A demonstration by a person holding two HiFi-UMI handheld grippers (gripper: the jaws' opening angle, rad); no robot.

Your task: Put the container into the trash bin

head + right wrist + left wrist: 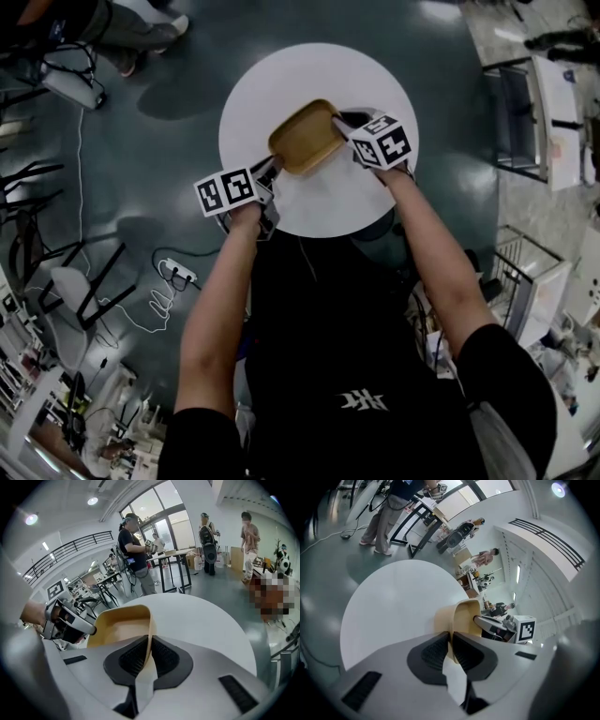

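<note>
Jaws on both sides are pinched onto the container (305, 137). Our left gripper (451, 641) has its dark ribbed pads pressed on the thin tan wall at the end nearer us. Our right gripper (149, 651) clamps the wall in the same way at the opposite side. The container is a shallow, rounded-rectangular tan tray with its open side up, and it looks empty. It sits diagonally over the round white worktop (328, 204), towards the far half, held between our two grippers. We cannot tell whether its base touches the worktop or is just clear of it. Around the worktop is a dark, glossy floor (159, 141), where a white power strip (178, 273) lies with its cable to our left.
</note>
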